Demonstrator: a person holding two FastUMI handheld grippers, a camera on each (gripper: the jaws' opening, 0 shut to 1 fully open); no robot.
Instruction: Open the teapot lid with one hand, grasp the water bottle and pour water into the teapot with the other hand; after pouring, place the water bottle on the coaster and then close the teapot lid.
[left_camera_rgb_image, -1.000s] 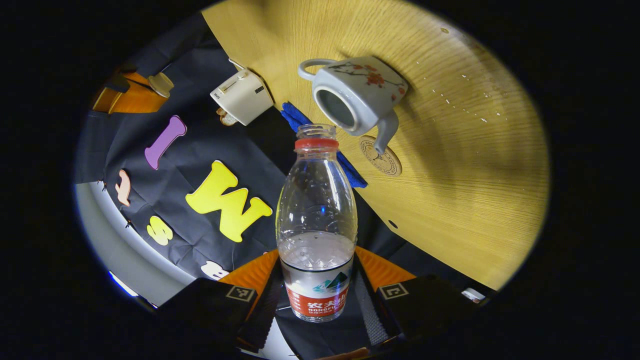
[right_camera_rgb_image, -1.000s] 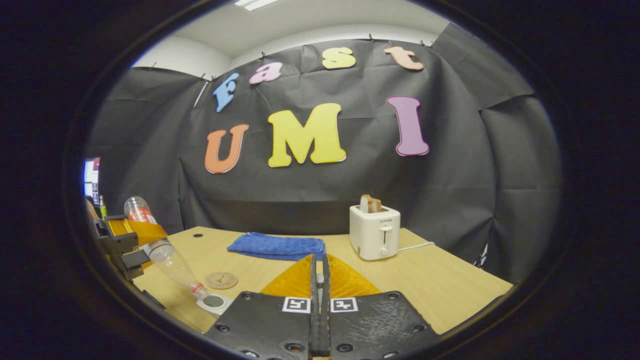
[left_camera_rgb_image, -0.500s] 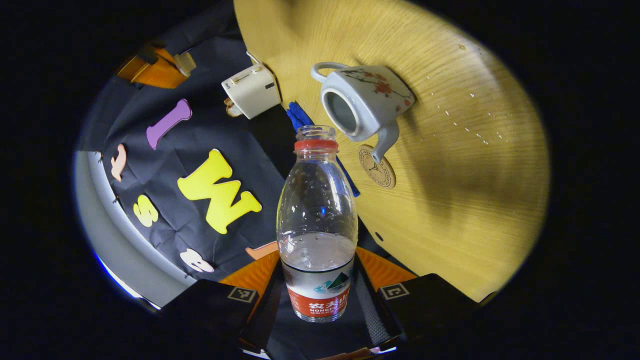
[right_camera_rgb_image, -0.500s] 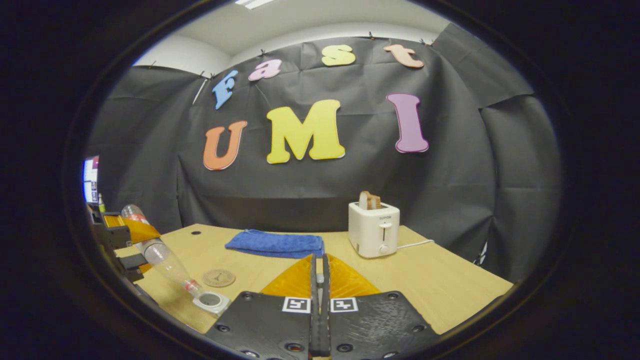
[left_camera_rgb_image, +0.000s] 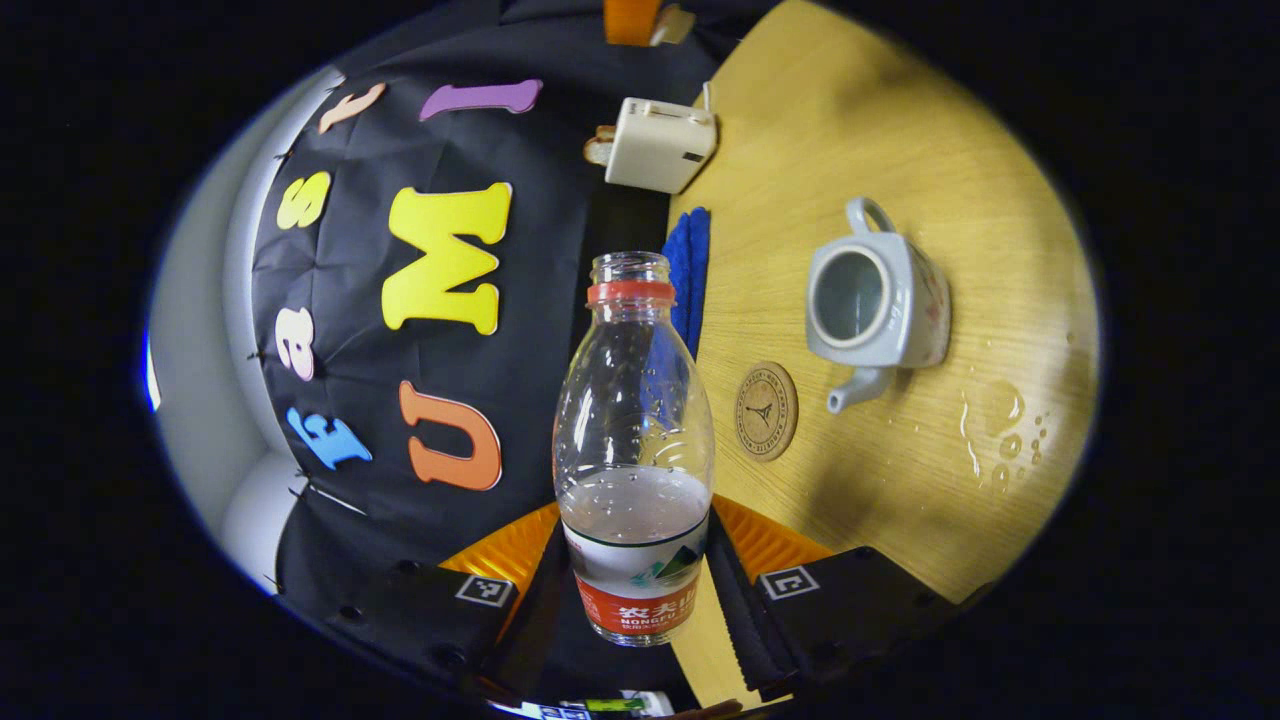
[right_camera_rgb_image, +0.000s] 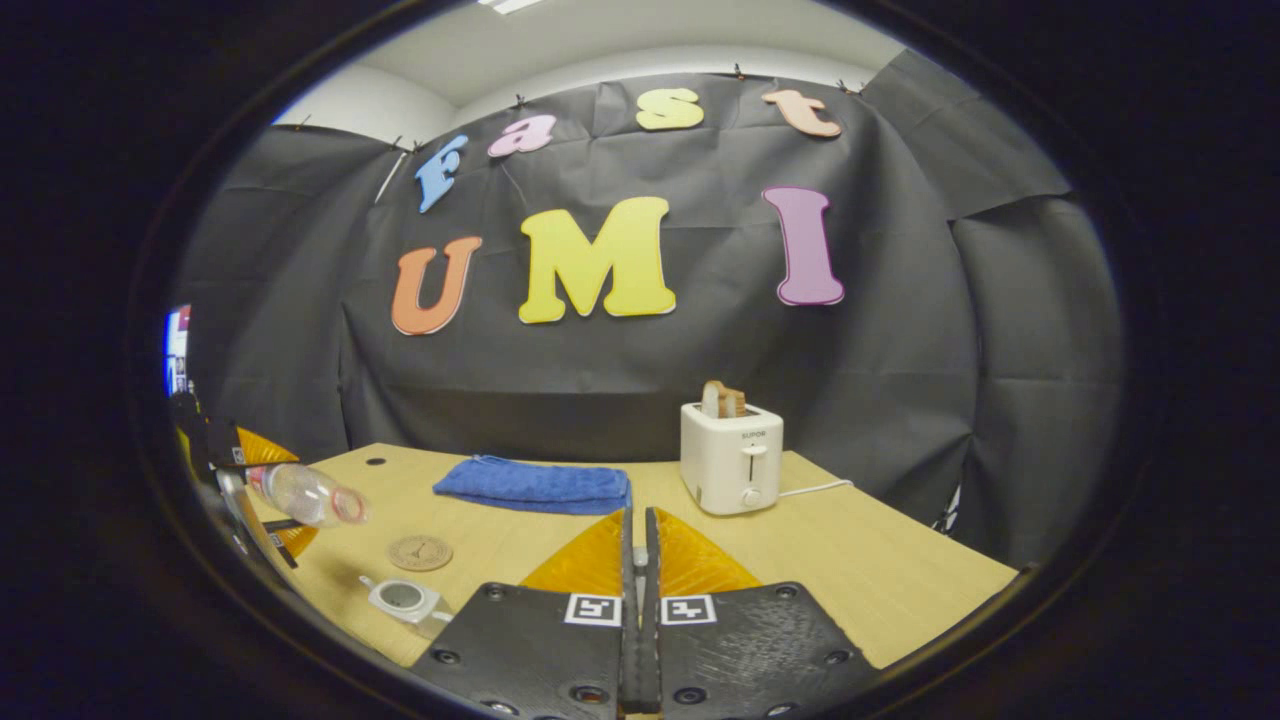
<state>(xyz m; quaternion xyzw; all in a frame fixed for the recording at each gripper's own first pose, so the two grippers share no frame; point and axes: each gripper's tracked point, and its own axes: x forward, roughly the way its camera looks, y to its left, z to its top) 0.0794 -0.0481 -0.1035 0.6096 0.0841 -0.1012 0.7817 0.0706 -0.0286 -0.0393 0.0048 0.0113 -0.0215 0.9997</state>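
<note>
My left gripper (left_camera_rgb_image: 637, 592) is shut on a clear water bottle (left_camera_rgb_image: 635, 400) with a red neck ring, uncapped and about a third full. In the right gripper view that bottle (right_camera_rgb_image: 305, 493) lies nearly level above the table's left end, held by the left gripper (right_camera_rgb_image: 250, 478). The white teapot (left_camera_rgb_image: 880, 300) with a flower pattern stands open on the wooden table, its spout toward the round coaster (left_camera_rgb_image: 766, 410). My right gripper (right_camera_rgb_image: 638, 540) has its jaws closed together. In the left gripper view the right gripper (left_camera_rgb_image: 630, 14) holds the pale teapot lid (left_camera_rgb_image: 676, 20) high up.
A white toaster (right_camera_rgb_image: 732, 468) with bread in it stands at the back of the table (right_camera_rgb_image: 900, 580), with a folded blue cloth (right_camera_rgb_image: 535, 485) to its left. Water drops (left_camera_rgb_image: 1000, 430) lie on the wood beside the teapot (right_camera_rgb_image: 405, 598). The coaster (right_camera_rgb_image: 420, 552) is bare.
The bottle has swung up from a steep downward tilt over the teapot's opening to nearly level and has drawn back from the teapot. The right gripper has barely moved.
</note>
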